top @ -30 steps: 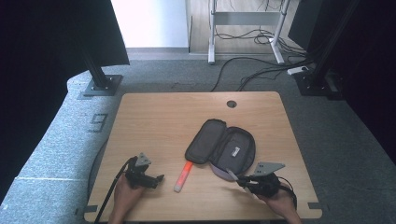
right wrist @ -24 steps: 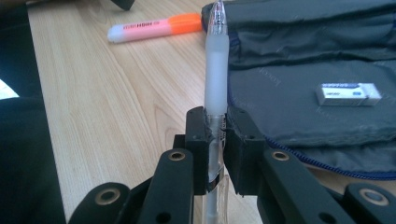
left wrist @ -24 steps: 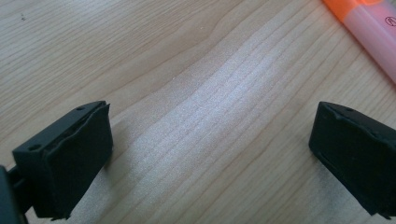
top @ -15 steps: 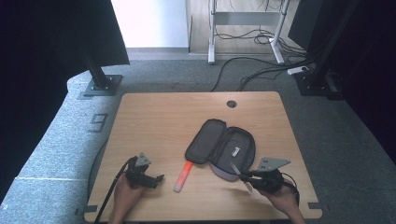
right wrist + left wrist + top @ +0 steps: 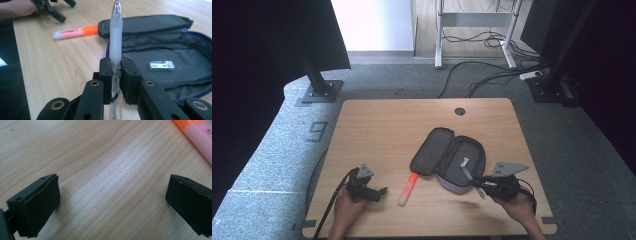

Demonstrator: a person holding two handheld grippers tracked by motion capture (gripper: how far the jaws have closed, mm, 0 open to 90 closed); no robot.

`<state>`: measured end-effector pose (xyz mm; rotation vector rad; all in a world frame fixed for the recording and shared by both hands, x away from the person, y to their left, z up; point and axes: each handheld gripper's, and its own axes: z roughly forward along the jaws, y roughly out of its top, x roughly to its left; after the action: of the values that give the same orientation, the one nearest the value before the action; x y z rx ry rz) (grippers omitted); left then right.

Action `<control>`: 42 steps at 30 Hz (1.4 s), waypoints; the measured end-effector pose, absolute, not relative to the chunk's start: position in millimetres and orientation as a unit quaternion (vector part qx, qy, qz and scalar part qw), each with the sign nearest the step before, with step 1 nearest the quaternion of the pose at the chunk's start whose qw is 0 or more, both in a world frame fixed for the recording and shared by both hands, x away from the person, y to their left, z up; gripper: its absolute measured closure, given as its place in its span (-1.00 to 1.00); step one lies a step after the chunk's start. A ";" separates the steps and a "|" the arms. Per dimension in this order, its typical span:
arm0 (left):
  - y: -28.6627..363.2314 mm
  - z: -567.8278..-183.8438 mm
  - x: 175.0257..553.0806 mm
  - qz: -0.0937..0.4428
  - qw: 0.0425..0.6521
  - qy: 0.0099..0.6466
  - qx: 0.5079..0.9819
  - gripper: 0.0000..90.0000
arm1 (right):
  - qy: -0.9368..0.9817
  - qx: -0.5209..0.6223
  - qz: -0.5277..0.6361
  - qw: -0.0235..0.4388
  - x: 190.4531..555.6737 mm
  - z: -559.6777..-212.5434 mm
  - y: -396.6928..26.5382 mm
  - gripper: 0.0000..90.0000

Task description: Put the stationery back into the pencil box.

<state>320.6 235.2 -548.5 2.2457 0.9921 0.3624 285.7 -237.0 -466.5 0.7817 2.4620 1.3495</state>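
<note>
A wooden table (image 5: pixel 377 125) is shown from above, with an open pencil case (image 5: pixel 451 159) lying slightly right of centre. A frosted pen (image 5: pixel 116 37) is clamped between the closed jaws of the right gripper (image 5: pixel 116 75), which is held at about 5 o'clock from the case in the high view (image 5: pixel 479 184); the pen is lifted clear of the table, its tip directed toward the case interior. Inside the case a small white eraser (image 5: pixel 161 65) is seen lying flat on the dark lining. An orange-and-pink highlighter (image 5: pixel 408 188) is left on the bare wood at about 7 o'clock from the case, just beside its lower edge but apart from it. The left gripper (image 5: pixel 371 191) is rested at roughly 9 o'clock from the highlighter, its jaws spread wide with nothing between them; in the left gripper view, only wood grain is framed between the pads, and the highlighter (image 5: pixel 197 137) is cut by the upper right corner.

The packing is judged to be partly done: the eraser is already stowed, the pen is picked up but not yet deposited, and the highlighter is untouched. Closing of the case also appears to be outstanding.
</note>
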 end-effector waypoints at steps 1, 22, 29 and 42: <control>235.3 -548.5 320.6 0.138 0.324 0.378 0.856 -1.00 | 0.839 0.267 0.461 0.115 286.5 -464.7 -237.6 0.74; 235.3 -548.5 320.6 0.138 0.324 0.378 0.856 -1.00 | 0.827 0.274 0.466 0.155 311.9 -439.4 -235.8 0.74; 235.3 -548.4 320.6 0.138 0.324 0.378 0.856 -1.00 | 0.823 0.278 0.468 0.165 324.4 -436.9 -231.1 0.74; 235.3 -548.4 320.6 0.138 0.324 0.378 0.856 -1.00 | 0.820 0.285 0.463 0.179 349.9 -441.2 -222.4 0.74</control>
<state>320.6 235.3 -548.4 2.2469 0.9910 0.3617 349.9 -222.4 -441.2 0.8051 2.3188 1.3107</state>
